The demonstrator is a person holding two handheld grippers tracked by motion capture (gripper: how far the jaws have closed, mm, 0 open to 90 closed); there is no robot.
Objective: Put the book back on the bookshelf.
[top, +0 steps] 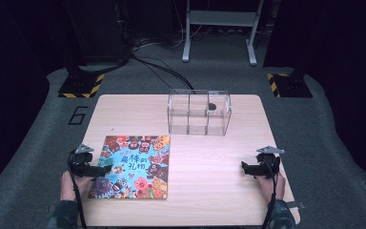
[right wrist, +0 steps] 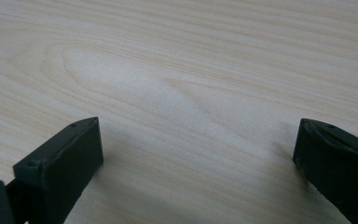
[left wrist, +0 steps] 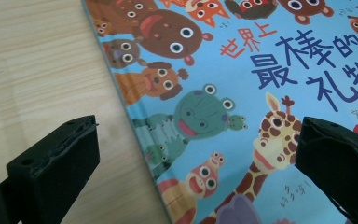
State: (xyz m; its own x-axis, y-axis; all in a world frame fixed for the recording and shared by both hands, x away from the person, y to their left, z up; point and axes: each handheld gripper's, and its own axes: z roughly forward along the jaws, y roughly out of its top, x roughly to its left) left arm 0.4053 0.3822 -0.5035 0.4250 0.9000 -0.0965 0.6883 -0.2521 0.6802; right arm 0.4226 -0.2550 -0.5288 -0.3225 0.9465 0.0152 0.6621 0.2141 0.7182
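A colourful picture book [top: 133, 167] with cartoon animals and blue Chinese lettering lies flat on the near left of the wooden table [top: 209, 157]. My left gripper [top: 106, 167] stands open at the book's left edge. In the left gripper view the book [left wrist: 242, 93] fills the space between the wide-apart jaws, one jaw over bare wood, the other over the cover. My right gripper [top: 244, 168] stands open low over the bare table at the near right, with only wood grain [right wrist: 191, 93] between its jaws.
A clear plastic box [top: 199, 112] with several compartments stands at the back middle of the table; a small dark thing [top: 212, 106] shows inside it. Beyond the table are grey floor, cables, a metal stand [top: 219, 28] and striped floor marks.
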